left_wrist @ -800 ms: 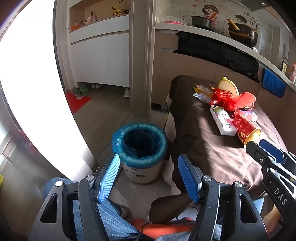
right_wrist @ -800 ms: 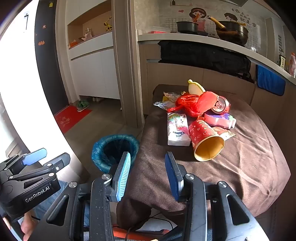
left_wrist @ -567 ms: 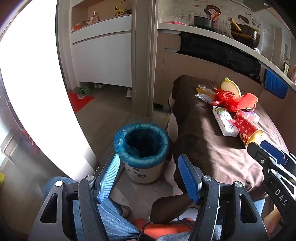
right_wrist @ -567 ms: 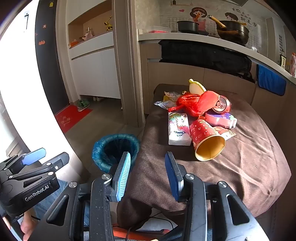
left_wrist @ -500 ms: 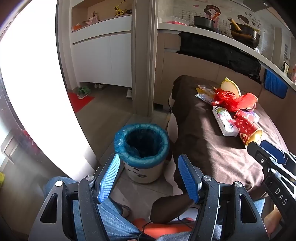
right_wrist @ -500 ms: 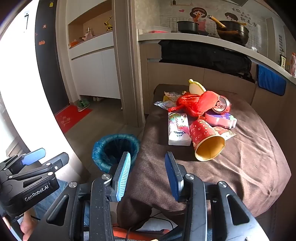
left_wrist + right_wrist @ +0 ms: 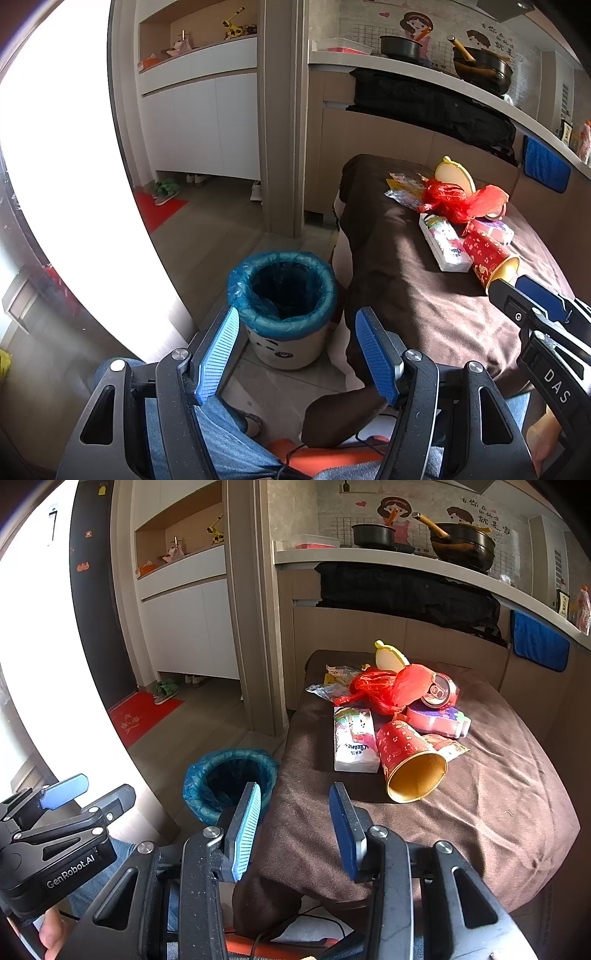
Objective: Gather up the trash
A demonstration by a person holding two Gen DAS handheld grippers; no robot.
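Trash lies in a heap on a brown-covered table: a red paper cup on its side, a tissue pack, a red plastic bag, a soda can and a purple packet. On the floor left of the table stands a bin with a blue liner. My left gripper hangs open above the bin's near side, nothing between its fingers. Over the table's near left corner, my right gripper is open and empty, short of the cup.
A counter with pans runs behind the table, a blue cloth hanging at its right. A pillar stands beyond the bin. Shoes and a red mat lie on the floor at far left. The person's jeans-clad legs are below.
The left wrist view has shifted slightly, so the bin sits a little more to the right and higher. The right gripper has barely moved. Both stay open.
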